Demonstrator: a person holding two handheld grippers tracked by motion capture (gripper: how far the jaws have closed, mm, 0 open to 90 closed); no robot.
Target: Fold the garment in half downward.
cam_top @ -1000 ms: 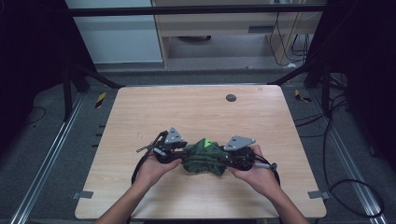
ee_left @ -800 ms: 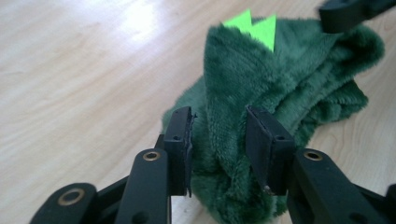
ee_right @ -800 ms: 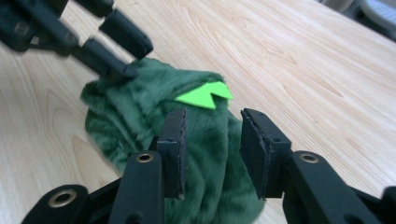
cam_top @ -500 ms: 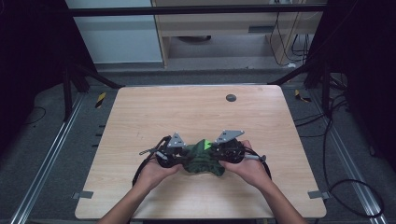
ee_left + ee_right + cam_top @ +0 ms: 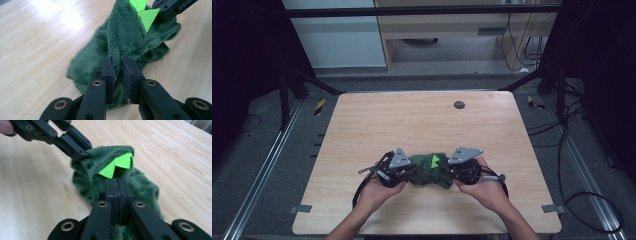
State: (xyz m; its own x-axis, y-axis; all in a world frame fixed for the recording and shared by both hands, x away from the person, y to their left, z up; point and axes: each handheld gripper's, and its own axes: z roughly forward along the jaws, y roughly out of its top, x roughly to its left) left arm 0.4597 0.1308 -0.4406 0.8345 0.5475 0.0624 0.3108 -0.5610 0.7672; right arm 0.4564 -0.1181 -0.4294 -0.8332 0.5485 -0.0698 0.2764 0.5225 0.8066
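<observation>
A dark green plush cloth with bright green felt triangles lies bunched near the table's front edge, between my two grippers. My left gripper has just been closing and is now shut on an upright fold of the plush, pinched between its pads. My right gripper has also just been closing; its jaws meet on the plush just below the felt triangles. In each gripper view the other gripper bites the far side of the cloth: the right one and the left one.
The wooden table has a small dark round disc near its far edge. Cables trail from both grippers toward the front edge. Metal rails and black cables run along the floor on either side.
Both hands have drawn closer together, so the plush is bunched up higher between them. Both pairs of jaws have closed onto the fabric.
</observation>
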